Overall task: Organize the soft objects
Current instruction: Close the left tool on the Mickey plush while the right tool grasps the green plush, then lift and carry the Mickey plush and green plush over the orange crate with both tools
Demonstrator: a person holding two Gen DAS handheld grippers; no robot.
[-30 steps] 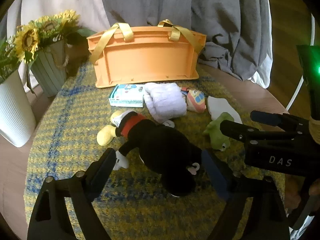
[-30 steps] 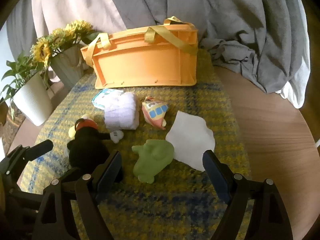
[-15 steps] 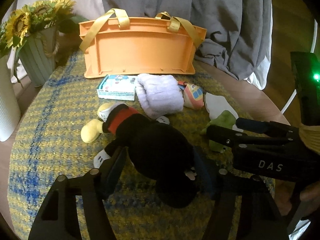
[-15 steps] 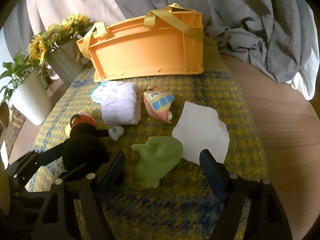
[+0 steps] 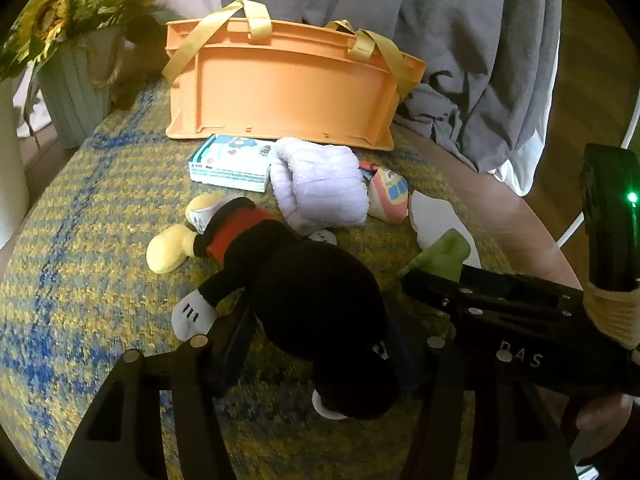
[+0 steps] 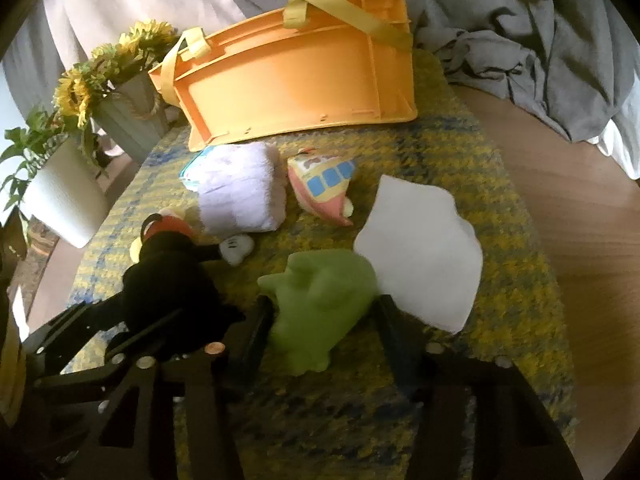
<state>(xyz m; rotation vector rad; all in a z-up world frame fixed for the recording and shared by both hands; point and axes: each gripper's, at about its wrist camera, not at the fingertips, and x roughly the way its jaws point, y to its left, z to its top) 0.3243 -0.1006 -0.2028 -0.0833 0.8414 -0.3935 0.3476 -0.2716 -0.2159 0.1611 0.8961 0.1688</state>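
A black plush mouse (image 5: 312, 300) with a red collar and yellow shoes lies on the yellow-blue mat. It lies between the fingers of my left gripper (image 5: 320, 340), whose jaws are closing, and both pads touch its body. In the right wrist view, a green plush toy (image 6: 324, 300) lies between the fingers of my right gripper (image 6: 320, 320). Those jaws are closing too, with the pads against the toy's sides. Both toys still rest on the mat. An orange basket (image 5: 280, 92) with yellow handles stands at the back of the mat.
A folded lavender towel (image 5: 320, 184), a tissue pack (image 5: 232, 158), a boat-shaped soft toy (image 6: 324, 184) and a white cloth (image 6: 420, 252) lie before the basket. A sunflower pot (image 5: 76, 92) and a white vase (image 6: 60, 196) stand at the left. Grey fabric (image 5: 480, 60) hangs behind.
Both pairs of jaws have narrowed from wide open onto their toys. The right gripper has sunk closer to the green toy. The left gripper has tilted a little.
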